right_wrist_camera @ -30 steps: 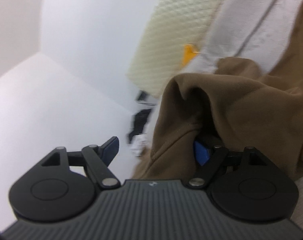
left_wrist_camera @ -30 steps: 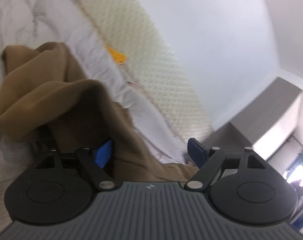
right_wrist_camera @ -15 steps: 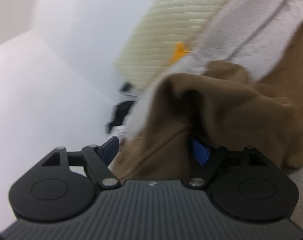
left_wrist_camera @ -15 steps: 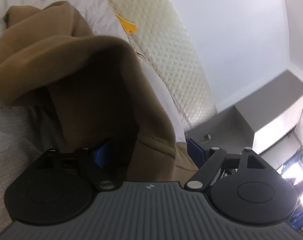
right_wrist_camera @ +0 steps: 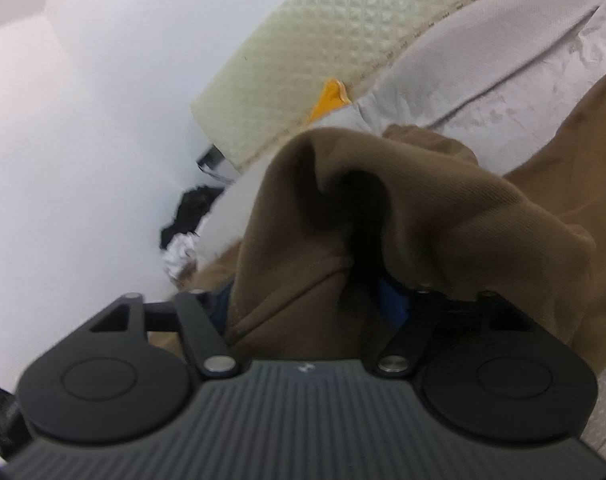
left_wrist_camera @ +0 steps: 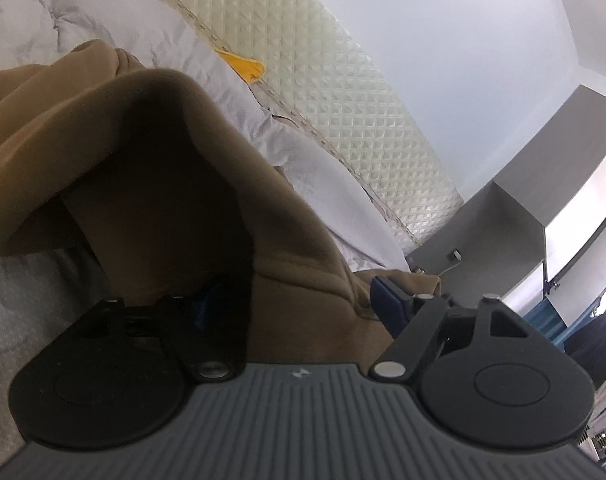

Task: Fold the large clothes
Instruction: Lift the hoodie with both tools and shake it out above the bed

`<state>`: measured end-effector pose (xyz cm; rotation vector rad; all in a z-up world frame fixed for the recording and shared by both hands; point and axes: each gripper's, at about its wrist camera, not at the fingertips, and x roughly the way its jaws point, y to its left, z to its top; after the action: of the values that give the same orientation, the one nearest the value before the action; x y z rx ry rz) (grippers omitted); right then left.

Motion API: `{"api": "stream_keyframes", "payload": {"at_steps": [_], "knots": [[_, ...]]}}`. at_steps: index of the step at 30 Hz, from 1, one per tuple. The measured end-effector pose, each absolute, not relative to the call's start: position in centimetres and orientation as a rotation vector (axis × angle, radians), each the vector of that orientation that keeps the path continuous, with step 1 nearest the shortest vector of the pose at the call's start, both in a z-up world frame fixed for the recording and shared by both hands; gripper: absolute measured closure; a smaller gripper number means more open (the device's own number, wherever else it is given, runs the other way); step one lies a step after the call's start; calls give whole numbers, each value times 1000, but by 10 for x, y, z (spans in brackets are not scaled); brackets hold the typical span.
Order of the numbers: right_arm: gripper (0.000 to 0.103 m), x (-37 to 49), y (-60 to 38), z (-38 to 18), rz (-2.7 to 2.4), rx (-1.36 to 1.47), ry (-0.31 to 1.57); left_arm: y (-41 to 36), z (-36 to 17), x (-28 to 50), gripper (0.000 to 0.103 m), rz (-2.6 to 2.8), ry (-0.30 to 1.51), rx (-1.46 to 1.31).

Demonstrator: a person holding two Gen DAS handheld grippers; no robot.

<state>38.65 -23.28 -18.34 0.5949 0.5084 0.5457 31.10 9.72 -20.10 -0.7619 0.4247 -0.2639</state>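
A large brown garment (left_wrist_camera: 151, 168) lies bunched on a bed with a pale quilt (left_wrist_camera: 103, 12). In the left wrist view its hemmed edge drapes between the blue fingers of my left gripper (left_wrist_camera: 291, 304), whose jaws stand wide apart with cloth between them. In the right wrist view the same brown garment (right_wrist_camera: 443, 220) folds over my right gripper (right_wrist_camera: 307, 300), hiding most of both blue pads; its jaws also stand apart around a thick fold of cloth.
A cream quilted mattress (left_wrist_camera: 343, 92) leans against the white wall behind the bed. A yellow item (left_wrist_camera: 243, 68) lies between quilt and mattress. A grey cabinet (left_wrist_camera: 523, 220) stands at the right. Dark clothes (right_wrist_camera: 191, 208) lie by the wall.
Both grippers have pushed further into the brown garment, and more cloth now drapes over the fingers. The left view has tilted back toward the quilt.
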Motion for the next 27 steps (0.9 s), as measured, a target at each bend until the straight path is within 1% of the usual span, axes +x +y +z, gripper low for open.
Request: {"api": "stream_keyframes", "payload": {"at_steps": [1, 2, 3, 4, 6, 7, 9, 15, 19, 22, 24, 27], "knots": [[46, 387, -231, -185, 543, 584, 517, 99, -200, 316, 35, -282, 430, -765], [55, 386, -230, -184, 543, 580, 519, 97, -199, 323, 44, -293, 432, -764], [62, 383, -230, -184, 547, 576, 520, 96, -197, 327, 55, -288, 428, -756], [64, 382, -229, -183, 557, 571, 514, 94, -194, 329, 58, -274, 416, -740], [69, 378, -227, -181, 575, 551, 489, 92, -190, 329, 68, -246, 401, -711], [69, 375, -227, -178, 575, 536, 473, 91, -188, 328, 69, -244, 397, -712], [71, 366, -226, -173, 570, 529, 442, 89, -182, 319, 76, -240, 370, -701], [72, 319, -225, -145, 586, 458, 297, 89, -150, 280, 84, -229, 265, -695], [72, 294, -225, -125, 606, 449, 214, 90, -131, 254, 85, -237, 185, -720], [73, 278, -225, -109, 605, 473, 171, 90, -110, 232, 85, -244, 160, -710], [74, 267, -227, -99, 611, 502, 144, 92, -92, 214, 85, -253, 136, -697], [74, 249, -223, -74, 642, 456, 71, 100, -61, 200, 85, -273, 93, -684]]}}
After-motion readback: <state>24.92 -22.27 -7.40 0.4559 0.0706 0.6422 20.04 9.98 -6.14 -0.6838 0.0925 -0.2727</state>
